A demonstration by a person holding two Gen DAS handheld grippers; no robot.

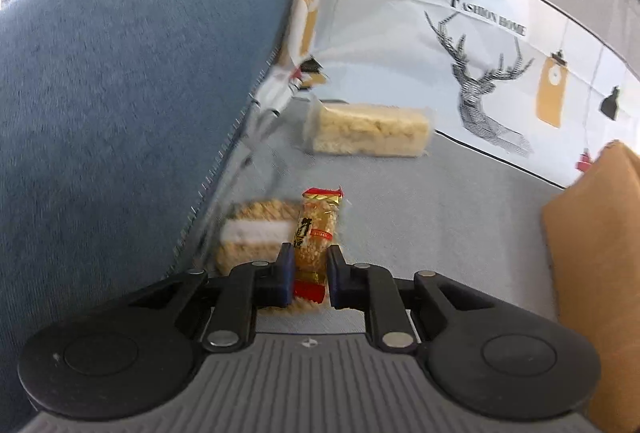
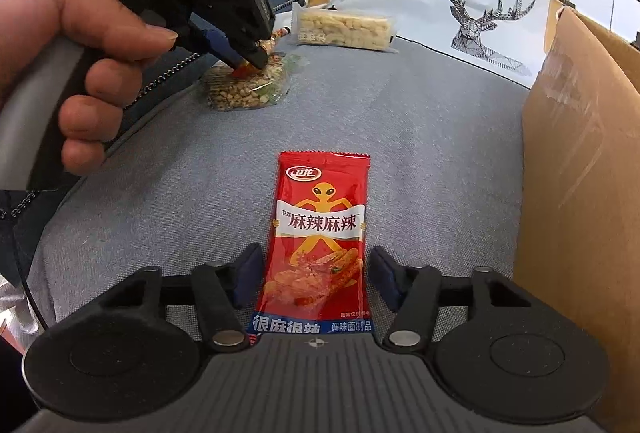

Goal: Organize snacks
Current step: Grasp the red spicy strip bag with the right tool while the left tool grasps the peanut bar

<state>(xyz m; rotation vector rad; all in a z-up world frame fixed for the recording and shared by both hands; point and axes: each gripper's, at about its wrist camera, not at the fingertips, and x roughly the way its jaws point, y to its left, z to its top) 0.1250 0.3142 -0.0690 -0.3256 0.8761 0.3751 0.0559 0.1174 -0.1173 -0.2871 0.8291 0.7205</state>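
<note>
Left wrist view shows the left hand-held gripper point(image 1: 310, 273) clamped on a small gold-and-red wrapped peanut bar point(image 1: 316, 237) near the grey sofa seat's point(image 1: 420, 201) left edge, while the right hand-held gripper point(image 2: 316, 275) stands wide around the red flat spicy-strip packet point(image 2: 320, 233), so sorting seems barely begun, with the clear-wrapped pale rice-puff block point(image 2: 344, 29) and clear peanut-brittle pack point(image 2: 244, 85) left lying.

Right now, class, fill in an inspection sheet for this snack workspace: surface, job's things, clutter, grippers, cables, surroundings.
Surface: grey fabric seat.
Job's things: red packet lying flat; peanut bar in the left gripper; nut pack beneath that bar; pale rice cake further back.
Clutter: nothing seen.
Grippers: left gripper shut on the peanut bar; right gripper open, fingers either side of the red packet.
Cables: nothing seen.
Surroundings: blue cushion on the left, deer-print cloth behind, cardboard box on the right.
</note>
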